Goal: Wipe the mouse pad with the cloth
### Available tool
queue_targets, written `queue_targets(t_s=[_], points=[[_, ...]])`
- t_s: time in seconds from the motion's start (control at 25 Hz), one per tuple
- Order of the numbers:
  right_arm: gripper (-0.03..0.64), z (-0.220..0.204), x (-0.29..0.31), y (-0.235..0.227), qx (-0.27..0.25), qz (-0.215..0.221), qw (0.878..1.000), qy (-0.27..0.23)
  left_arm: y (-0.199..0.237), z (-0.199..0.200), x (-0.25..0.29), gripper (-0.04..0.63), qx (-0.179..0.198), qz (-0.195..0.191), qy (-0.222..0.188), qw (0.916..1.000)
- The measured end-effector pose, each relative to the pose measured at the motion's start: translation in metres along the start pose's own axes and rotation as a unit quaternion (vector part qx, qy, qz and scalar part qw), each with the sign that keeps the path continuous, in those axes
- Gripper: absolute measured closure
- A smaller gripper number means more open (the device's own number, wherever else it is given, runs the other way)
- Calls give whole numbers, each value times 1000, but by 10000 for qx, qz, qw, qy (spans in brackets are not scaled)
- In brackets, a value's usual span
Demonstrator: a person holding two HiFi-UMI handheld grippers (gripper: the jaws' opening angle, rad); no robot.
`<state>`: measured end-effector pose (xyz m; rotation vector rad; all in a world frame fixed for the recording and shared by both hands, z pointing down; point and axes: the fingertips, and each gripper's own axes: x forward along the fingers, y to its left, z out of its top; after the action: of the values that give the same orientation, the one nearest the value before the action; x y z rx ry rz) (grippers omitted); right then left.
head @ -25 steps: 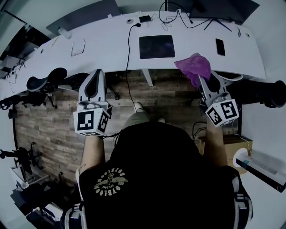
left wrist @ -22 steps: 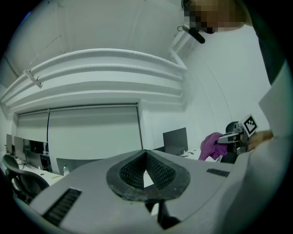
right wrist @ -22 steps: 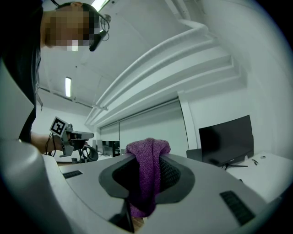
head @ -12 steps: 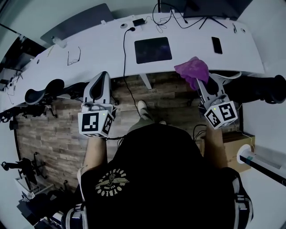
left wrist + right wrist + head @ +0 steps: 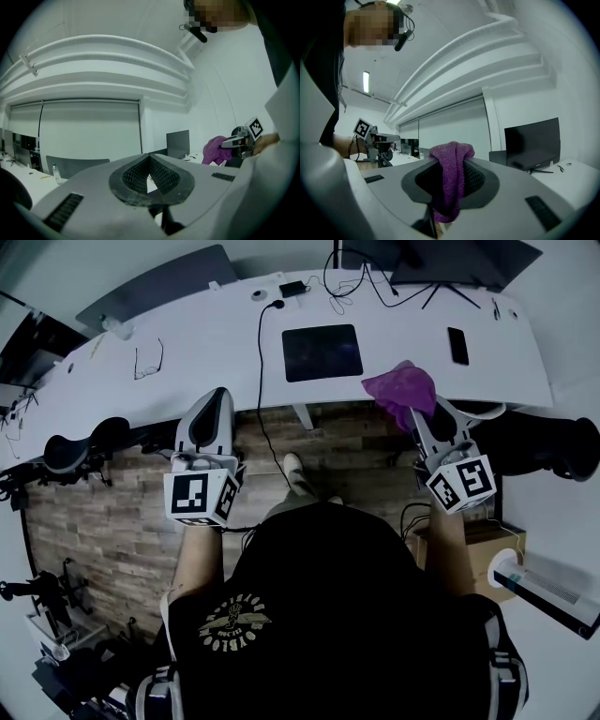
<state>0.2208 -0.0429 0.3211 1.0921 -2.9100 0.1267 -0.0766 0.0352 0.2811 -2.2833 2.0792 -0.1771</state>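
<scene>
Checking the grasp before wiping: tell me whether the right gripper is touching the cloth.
Touching. The right gripper view shows the cloth clamped between the jaws of the right gripper, bulging above them and hanging below.

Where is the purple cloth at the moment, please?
Head view: the purple cloth is pinched in the right gripper at the desk's near edge, right of the mouse pad.

cloth (image 5: pixel 401 385): purple, bunched, clamped in right gripper (image 5: pixel 419 418) | mouse pad (image 5: pixel 322 352): dark, flat on desk (image 5: pixel 206 343)

Purple cloth (image 5: pixel 403 388), black mouse pad (image 5: pixel 322 352), white desk (image 5: pixel 206 343), brown plank floor (image 5: pixel 112 512).
</scene>
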Motion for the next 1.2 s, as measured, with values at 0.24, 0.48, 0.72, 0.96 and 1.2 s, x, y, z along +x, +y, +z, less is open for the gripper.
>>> queue_targets(t_s=[0.24,0.48,0.72,0.96,1.2], points=[[531,3,31,-9,-42,-51,9999,95,20,-8,30,594,-45,-57,96,9999],[531,8,68,-15,-68,-85,9999,128,48,-11,61,594,-69,-93,141,9998],[531,13,107,-20,-79,-143,9998,126,76,-11,91,594,-49,-177,151,9997],[531,21,147,-19,-125,-271,9995,128,109,-12,122,594,-60,-340,113,9993],[531,30,190,-14,-199,-449,9987,131,145,-15,153,594,-30,-530,49,9986]])
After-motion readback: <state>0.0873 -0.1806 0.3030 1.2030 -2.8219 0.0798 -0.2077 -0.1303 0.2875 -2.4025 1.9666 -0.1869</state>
